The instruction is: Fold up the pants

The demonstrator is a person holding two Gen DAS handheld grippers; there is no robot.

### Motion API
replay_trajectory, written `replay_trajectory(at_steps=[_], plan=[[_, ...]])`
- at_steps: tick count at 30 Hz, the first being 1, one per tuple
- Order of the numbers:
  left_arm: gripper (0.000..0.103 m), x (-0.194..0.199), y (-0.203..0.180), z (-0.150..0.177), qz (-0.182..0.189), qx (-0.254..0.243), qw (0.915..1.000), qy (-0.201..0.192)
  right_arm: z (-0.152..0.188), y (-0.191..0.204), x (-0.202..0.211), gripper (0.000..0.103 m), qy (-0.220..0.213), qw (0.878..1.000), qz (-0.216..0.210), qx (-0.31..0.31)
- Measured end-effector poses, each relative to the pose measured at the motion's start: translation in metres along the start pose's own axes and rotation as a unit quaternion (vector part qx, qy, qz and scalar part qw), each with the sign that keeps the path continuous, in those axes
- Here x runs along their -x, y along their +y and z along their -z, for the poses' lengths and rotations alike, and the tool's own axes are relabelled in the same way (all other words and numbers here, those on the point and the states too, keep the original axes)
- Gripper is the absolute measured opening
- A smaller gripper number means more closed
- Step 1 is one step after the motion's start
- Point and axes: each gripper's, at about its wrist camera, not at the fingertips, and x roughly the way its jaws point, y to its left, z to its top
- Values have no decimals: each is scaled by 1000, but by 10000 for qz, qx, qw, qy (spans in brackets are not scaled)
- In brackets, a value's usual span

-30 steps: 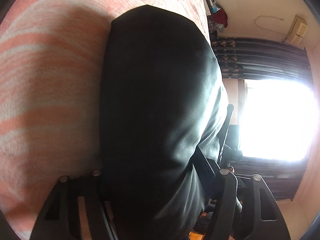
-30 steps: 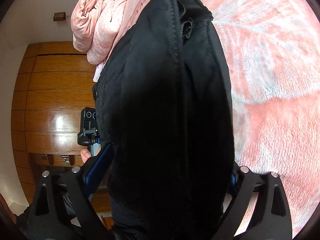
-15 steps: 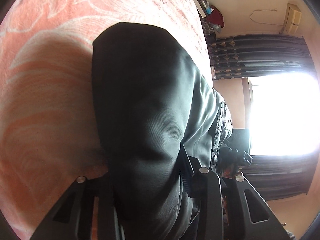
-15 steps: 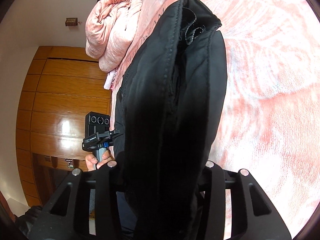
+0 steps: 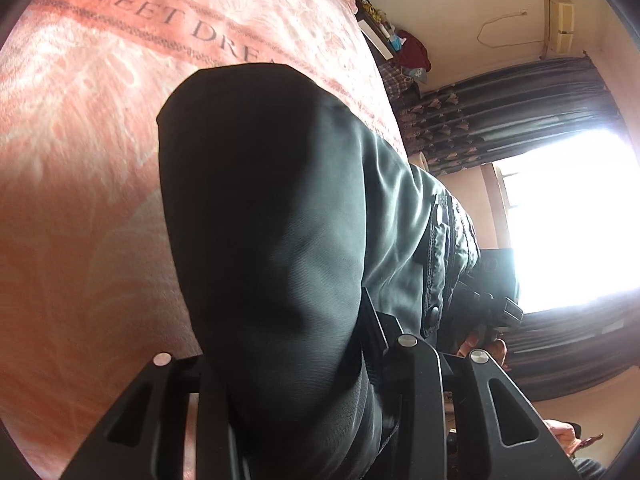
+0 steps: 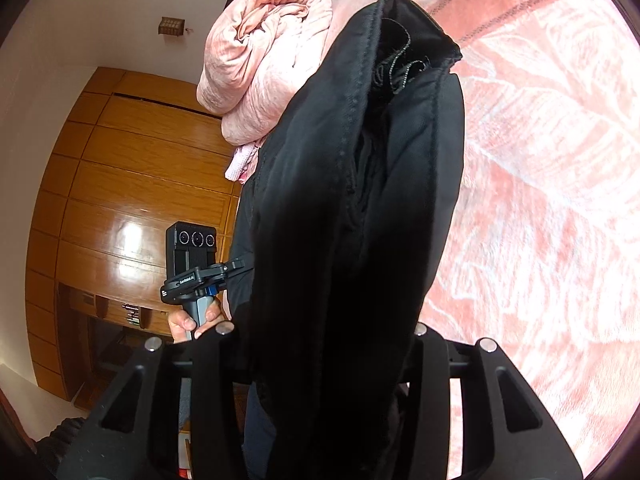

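Observation:
The black pants hang folded over, held up above the pink bedspread. My left gripper is shut on the pants; the cloth drapes over its fingers and hides the tips. In the right wrist view the pants show a seamed hem and loose threads at the top. My right gripper is shut on the pants too, its tips buried in the cloth. The left gripper's handle and camera show beside the pants, held in a hand.
A rolled pink blanket lies at the far end of the bed. A wooden wardrobe stands beyond the bed's side. A bright window with dark curtains is on the other side. The bedspread carries printed lettering.
Both grippers have closed tighter on the pants and lifted them higher off the bed. More of the bedspread and its lettering shows beyond the cloth.

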Motion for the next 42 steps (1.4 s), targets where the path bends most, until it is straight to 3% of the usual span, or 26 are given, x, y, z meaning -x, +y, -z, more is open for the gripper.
replay_trajectory(at_steps=[8, 14, 18, 22, 28, 29, 34, 36, 38, 40, 41, 42], plan=[[35, 16, 32, -98, -267, 24, 9995, -148, -103, 6, -61, 42, 101, 9999, 62, 98], [35, 0, 85, -153, -416, 369, 9985, -16, -149, -22, -110, 42, 267, 9993, 208, -125], [36, -17, 122, -164, -346, 655, 9972, 78, -169, -48, -131, 43, 348, 9983, 306, -360], [39, -26, 128, -161, -192, 665, 9976, 48, -171, -70, -136, 46, 457, 9972, 336, -480], [42, -14, 138, -145, -183, 653, 9977, -37, -140, -89, -113, 52, 437, 9969, 422, -501], [44, -14, 136, -144, -224, 639, 9977, -60, -150, -83, -119, 54, 428, 9967, 470, -512], [59, -2, 121, -137, -751, 538, 9955, -215, -162, -65, -117, 71, 257, 9951, 682, -667], [65, 7, 114, -134, -1058, 461, 9929, -303, -162, -60, -105, 72, 153, 9944, 844, -621], [82, 24, 102, -132, -1588, 323, 9845, -668, -163, -52, -87, 72, -60, 9916, 1212, -437], [87, 47, 92, -122, -2084, 259, 9703, -1197, -166, -32, -64, 69, -556, 9820, 1807, 7], [87, 57, 85, -115, -2297, 245, 9623, -1439, -169, -18, -54, 69, -840, 9727, 2145, 260], [87, 64, 76, -107, -2322, 110, 9594, -1595, -170, -1, -45, 69, -1144, 9617, 2427, 563]])
